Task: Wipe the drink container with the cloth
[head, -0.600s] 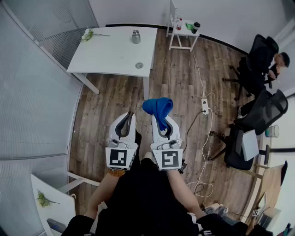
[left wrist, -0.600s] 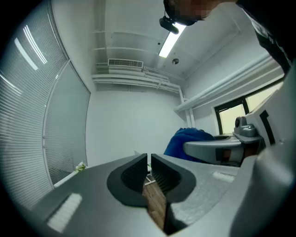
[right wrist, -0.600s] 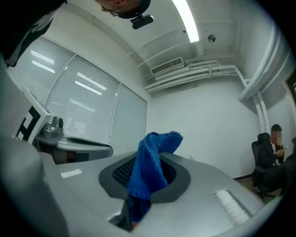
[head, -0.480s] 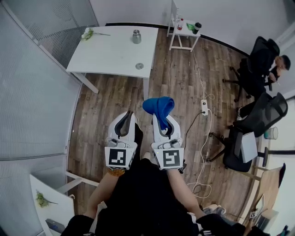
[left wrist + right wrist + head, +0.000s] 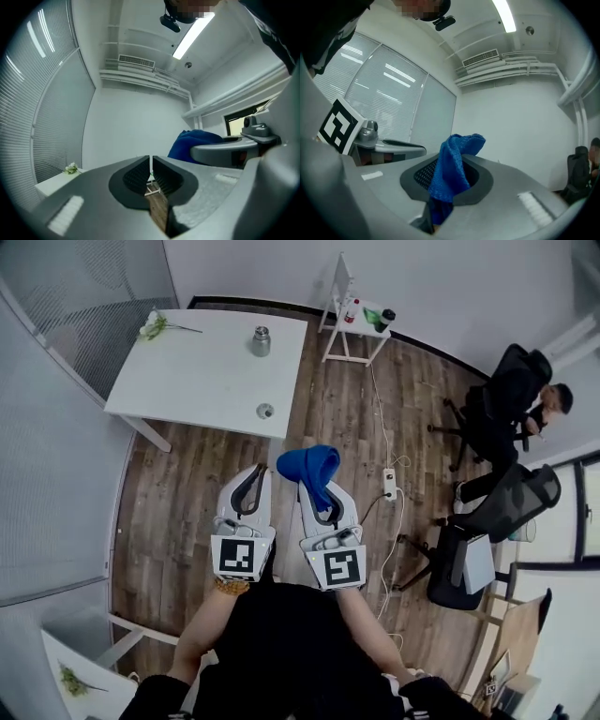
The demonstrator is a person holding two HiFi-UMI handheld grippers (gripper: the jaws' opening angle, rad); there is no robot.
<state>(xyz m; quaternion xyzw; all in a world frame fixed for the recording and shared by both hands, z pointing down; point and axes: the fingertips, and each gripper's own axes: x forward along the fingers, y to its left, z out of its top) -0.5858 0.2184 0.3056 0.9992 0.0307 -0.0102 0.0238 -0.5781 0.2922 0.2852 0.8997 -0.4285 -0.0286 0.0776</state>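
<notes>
In front of the person's body, the two grippers are held side by side above the wooden floor point(image 5: 183, 488), near each other but not touching. The left gripper point(image 5: 256, 471) is clenched: in the left gripper view its two dark pads stand together with only a thin slit, and nothing is between them. The right gripper point(image 5: 451, 166) grasps a blue cloth point(image 5: 458, 149). The cloth is pinched between the jaws, its upper part rises above the tips as a bunched fold, and a lower end hangs down in the gap behind the pads. In the head view the cloth covers the tips of this gripper.

A little farther, to the right, a white power strip point(image 5: 387, 484) lies on the floor with a cable running from it. Beyond the grippers stands a white table point(image 5: 178, 381). The drink container point(image 5: 261, 340), a small metal bottle, stands upright near the far right part of the table, well apart from both grippers. A small round object point(image 5: 265, 411) lies near the table's closer edge, and a flower sprig point(image 5: 156, 327) lies at the far left corner. At the far right a person point(image 5: 525, 404) sits in an office chair.
</notes>
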